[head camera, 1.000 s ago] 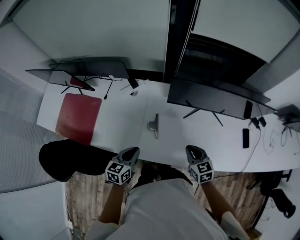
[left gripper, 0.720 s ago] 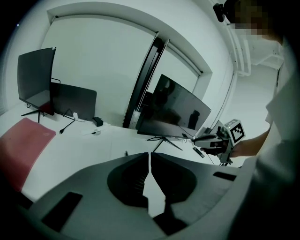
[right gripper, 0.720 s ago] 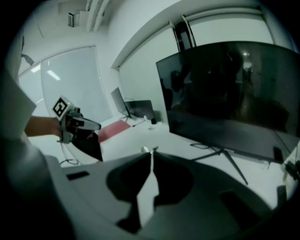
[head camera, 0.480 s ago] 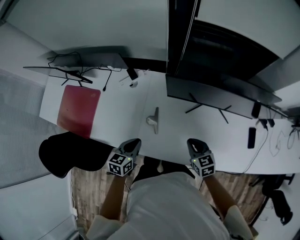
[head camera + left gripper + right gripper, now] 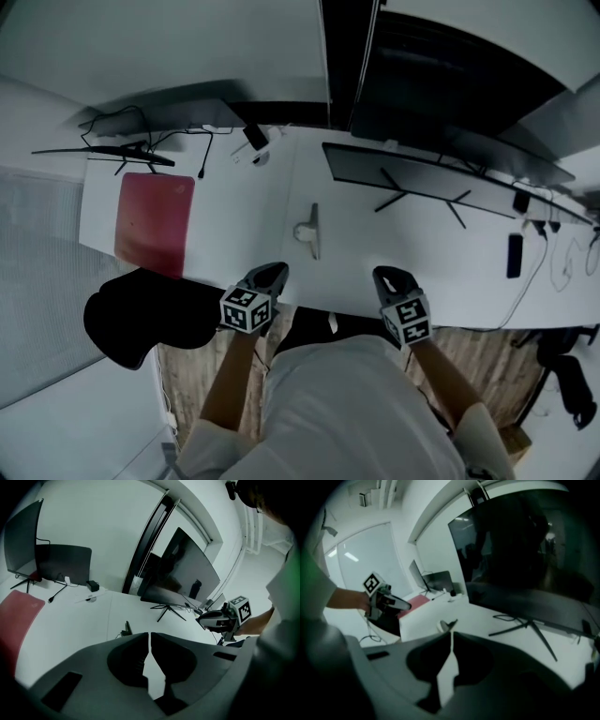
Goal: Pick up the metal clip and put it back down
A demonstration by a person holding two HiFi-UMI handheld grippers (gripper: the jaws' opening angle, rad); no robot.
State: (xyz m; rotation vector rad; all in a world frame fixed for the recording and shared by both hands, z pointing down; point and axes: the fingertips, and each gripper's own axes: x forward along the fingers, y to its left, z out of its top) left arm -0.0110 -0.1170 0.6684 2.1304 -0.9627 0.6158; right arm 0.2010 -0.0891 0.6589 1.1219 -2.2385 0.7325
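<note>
The metal clip (image 5: pixel 309 231) lies on the white desk (image 5: pixel 244 234), a little beyond the near edge and between my two grippers. My left gripper (image 5: pixel 269 277) hovers at the desk's near edge, left of the clip, jaws shut with nothing in them. At the same edge, right of the clip, my right gripper (image 5: pixel 385 278) is also shut and holds nothing. In the left gripper view the clip (image 5: pixel 126 630) sits just past the closed gripper tips (image 5: pixel 149 634), slightly left. In the right gripper view the clip (image 5: pixel 445 625) lies ahead of the closed tips (image 5: pixel 452 634).
A red mat (image 5: pixel 153 223) lies on the desk's left part. Monitors on thin stands (image 5: pixel 422 169) line the back, with cables and a small dark device (image 5: pixel 253 138) nearby. A phone (image 5: pixel 514 255) lies at the right. A black chair (image 5: pixel 141 314) stands below the desk's left edge.
The head view has tilted, so the desk sits higher in frame. Both grippers stay shut at the near edge, slightly closer to the clip. The clip has not moved.
</note>
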